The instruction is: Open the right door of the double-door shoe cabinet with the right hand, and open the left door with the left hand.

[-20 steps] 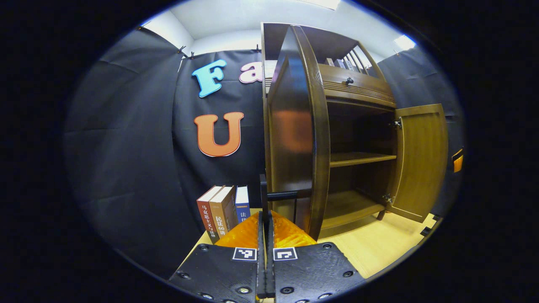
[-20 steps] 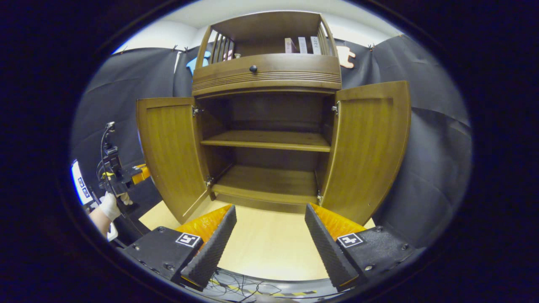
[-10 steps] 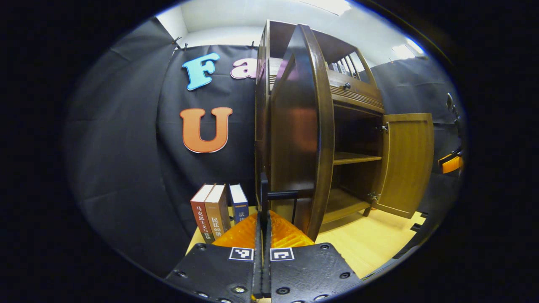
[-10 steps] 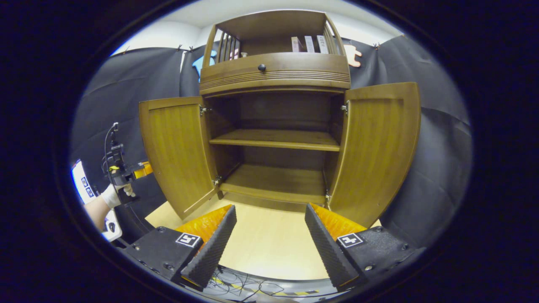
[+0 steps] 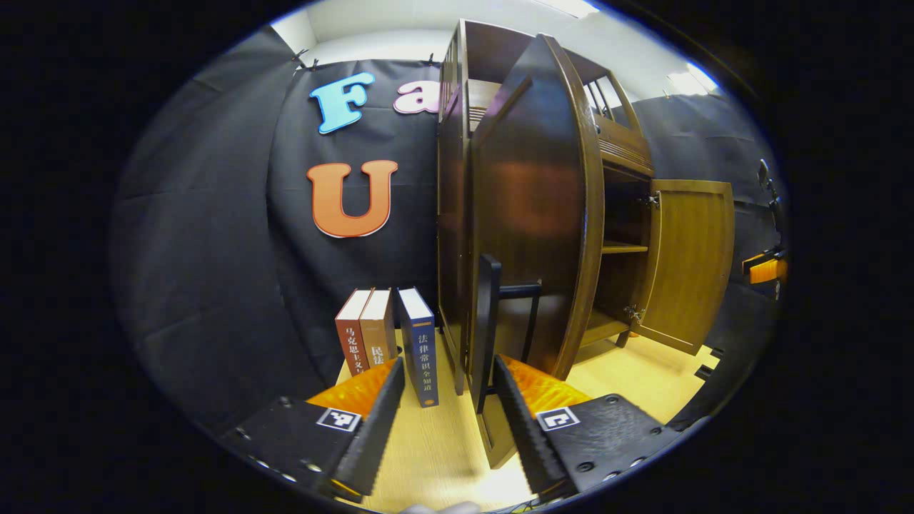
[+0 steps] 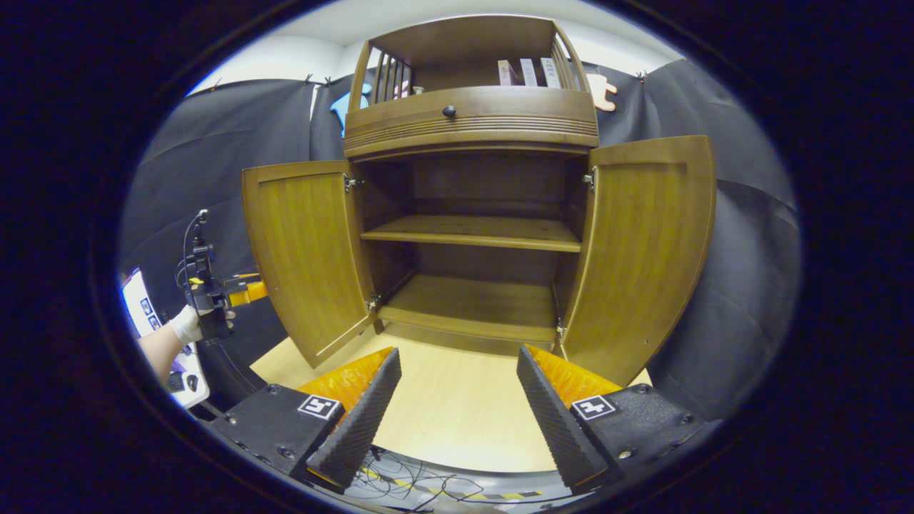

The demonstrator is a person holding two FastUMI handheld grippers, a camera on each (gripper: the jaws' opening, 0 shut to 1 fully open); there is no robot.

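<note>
Let go of the handle within the last half second. Found the left gripper with fingers parted at the bottom of the left gripper view, where they had been pressed together before. Noted that black bar standing upright just ahead, slightly right of the gap between the fingers and touched by neither. Saw the left door behind it, swung wide and nearly edge-on at frame centre. Spotted the books left of it on the table, and the right door open farther off at right. Caught the right gripper likewise spread and holding nothing, low in the right gripper view, well short of the cabinet, with both doors flung wide beyond. Judged the opening essentially done. Judged a straight pull-back safest for the nearer left hand, keeping clear of the door's lower edge.
</note>
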